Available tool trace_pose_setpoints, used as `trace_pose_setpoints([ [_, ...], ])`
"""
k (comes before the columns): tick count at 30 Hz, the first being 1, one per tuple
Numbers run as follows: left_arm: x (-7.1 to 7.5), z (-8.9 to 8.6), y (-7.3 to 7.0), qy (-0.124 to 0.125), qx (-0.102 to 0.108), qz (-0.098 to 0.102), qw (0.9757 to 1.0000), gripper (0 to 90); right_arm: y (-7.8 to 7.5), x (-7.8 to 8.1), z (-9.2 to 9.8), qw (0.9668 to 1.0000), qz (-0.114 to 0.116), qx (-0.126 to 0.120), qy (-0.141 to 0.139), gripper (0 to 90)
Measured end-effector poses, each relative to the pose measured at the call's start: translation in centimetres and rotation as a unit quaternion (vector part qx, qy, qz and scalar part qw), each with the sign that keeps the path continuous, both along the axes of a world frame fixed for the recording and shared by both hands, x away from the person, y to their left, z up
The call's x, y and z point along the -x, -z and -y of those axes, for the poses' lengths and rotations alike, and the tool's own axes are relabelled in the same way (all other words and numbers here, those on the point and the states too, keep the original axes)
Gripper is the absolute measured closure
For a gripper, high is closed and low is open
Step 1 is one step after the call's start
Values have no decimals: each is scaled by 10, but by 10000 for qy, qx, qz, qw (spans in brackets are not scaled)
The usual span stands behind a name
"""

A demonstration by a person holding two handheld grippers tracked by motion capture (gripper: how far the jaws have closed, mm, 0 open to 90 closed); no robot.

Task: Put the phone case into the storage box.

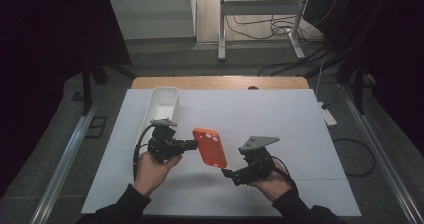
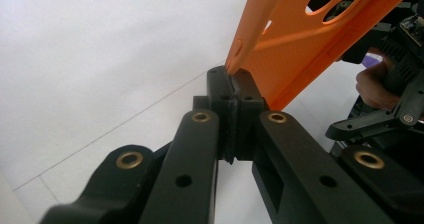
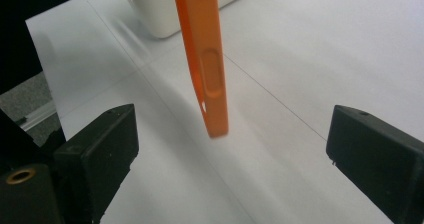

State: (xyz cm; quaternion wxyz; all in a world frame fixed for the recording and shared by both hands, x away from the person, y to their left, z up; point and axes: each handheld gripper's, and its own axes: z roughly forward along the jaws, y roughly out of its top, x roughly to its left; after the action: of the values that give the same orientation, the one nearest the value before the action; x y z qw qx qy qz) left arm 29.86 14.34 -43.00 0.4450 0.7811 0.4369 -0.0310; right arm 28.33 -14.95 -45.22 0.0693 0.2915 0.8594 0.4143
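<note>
A white surface [image 1: 300, 134] lies under dim light, with a white tray [image 1: 162, 104] at its far left; the orange phone case [image 1: 210, 147] hangs above the middle, clear of the sheet; the left gripper [image 1: 192, 144] has its fingers [image 2: 240, 91] clamped tight on one edge of the case; the right gripper [image 1: 226, 172] sits just beside the case's lower corner, fingers [image 3: 372, 144] spread wide, the case's edge between them untouched.

Orange phone case [image 1: 210, 147]: soft-looking shell with camera cutouts and moulded side buttons. My left gripper [image 1: 192, 144] pinches 1 edge; it hangs off the white table, tilted, probably empty inside.
</note>
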Motion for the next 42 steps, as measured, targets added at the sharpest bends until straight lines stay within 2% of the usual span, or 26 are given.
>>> trace_pose_setpoints([
  [4, -2, -2, 0, -12, -54, 6, 10000, 890, 1, 1, 3, 9999, 24, 98, -6, 36],
  [17, -9, -11, -1, -101, -173, -12, 9998, 890, 0, 5, 16, 9998, 2, 162, 81, 0],
  [24, -12, -17, -1, -166, -213, 5, 9996, 890, -1, 8, 22, 9993, 45, 329, 142, 0],
  [42, -25, -31, -7, -230, -150, 25, 9996, 890, 1, 17, 48, 9969, 68, 654, 430, 0],
])
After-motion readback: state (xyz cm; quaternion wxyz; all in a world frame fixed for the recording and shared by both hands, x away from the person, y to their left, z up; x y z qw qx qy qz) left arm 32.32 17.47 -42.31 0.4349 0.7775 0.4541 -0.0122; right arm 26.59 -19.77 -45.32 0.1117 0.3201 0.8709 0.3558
